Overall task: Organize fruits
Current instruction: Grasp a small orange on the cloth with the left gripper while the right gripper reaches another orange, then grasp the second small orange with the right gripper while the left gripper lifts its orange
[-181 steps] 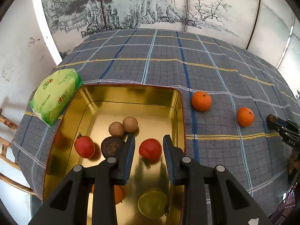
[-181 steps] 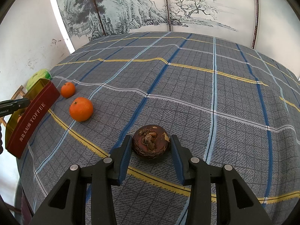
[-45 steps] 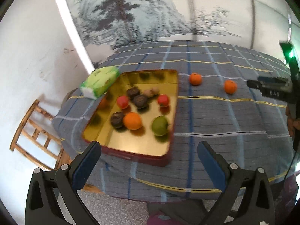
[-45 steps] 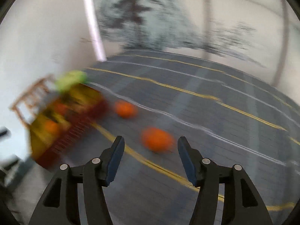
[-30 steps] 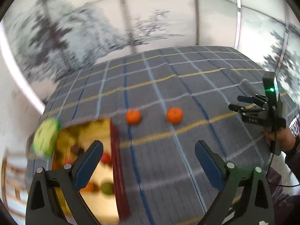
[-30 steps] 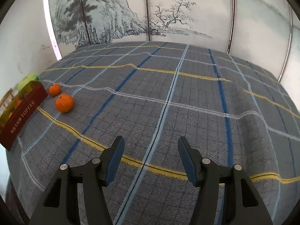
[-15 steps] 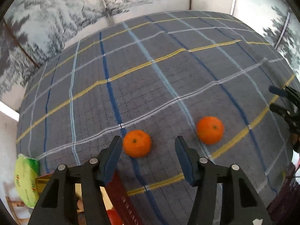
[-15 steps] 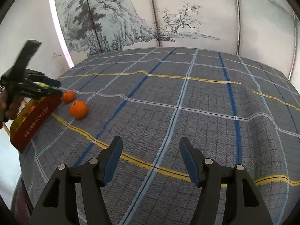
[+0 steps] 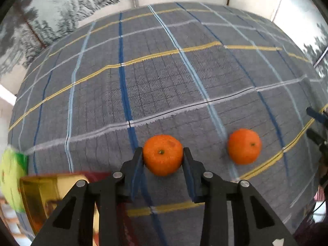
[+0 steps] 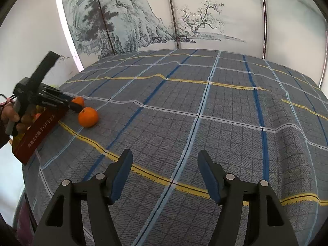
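Observation:
In the left wrist view my left gripper (image 9: 162,155) is shut on an orange tangerine (image 9: 163,157) that rests on the grey plaid tablecloth. A second tangerine (image 9: 244,146) lies a little to its right. The gold tin (image 9: 39,196) with a red outer wall sits at the lower left. In the right wrist view my right gripper (image 10: 165,173) is open and empty above the cloth. Far left in that view, the left gripper (image 10: 75,105) is at the first tangerine (image 10: 78,101), with the second tangerine (image 10: 88,116) and the red tin (image 10: 39,132) beside it.
A green tissue pack (image 9: 11,176) lies beyond the tin at the left edge. The round table's edge (image 10: 28,176) drops off close to the tin. A painted landscape screen (image 10: 143,20) stands behind the table.
My left gripper has moved down onto the nearer tangerine and closed its fingers around it. My right gripper has stayed open over the cloth.

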A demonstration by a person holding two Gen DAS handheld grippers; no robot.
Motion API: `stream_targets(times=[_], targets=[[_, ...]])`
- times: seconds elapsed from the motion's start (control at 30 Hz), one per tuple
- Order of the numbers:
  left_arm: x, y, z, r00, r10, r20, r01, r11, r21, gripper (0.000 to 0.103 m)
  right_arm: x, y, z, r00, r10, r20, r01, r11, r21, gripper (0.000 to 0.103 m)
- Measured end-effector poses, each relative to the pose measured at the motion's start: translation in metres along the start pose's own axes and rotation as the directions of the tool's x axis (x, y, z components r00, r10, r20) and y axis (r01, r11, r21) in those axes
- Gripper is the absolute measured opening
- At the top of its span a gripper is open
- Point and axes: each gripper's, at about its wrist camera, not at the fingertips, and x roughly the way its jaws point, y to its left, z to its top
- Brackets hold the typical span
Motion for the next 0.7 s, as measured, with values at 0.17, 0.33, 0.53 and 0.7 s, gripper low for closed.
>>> stream_targets(times=[0.17, 0.33, 0.53, 0.7], targets=[[-0.041, -0.032, -0.032, 0.997, -0.001, 0.083, 0.008, 0.996, -0.084, 0.033, 0.001, 0.001, 0.0, 1.0, -0.017, -0.005, 0.017, 1.0, -0.001, 0.068], [-0.081, -0.064, -0.07, 0.987, -0.048, 0.155, 0.072, 0.986, -0.154, 0.034, 0.002, 0.016, 0.005, 0.999, 0.026, -0.027, -0.027, 0.998, -0.06, 0.068], [-0.103, -0.083, -0.097, 0.984, -0.039, 0.175, 0.069, 0.983, -0.168, 0.034, 0.016, 0.076, 0.031, 0.985, 0.162, -0.057, -0.171, 0.957, -0.236, 0.068], [-0.113, -0.082, -0.11, 0.982, -0.036, 0.183, 0.071, 0.979, -0.19, 0.034, 0.058, 0.111, 0.053, 0.97, 0.219, -0.108, -0.241, 0.928, -0.285, 0.068]])
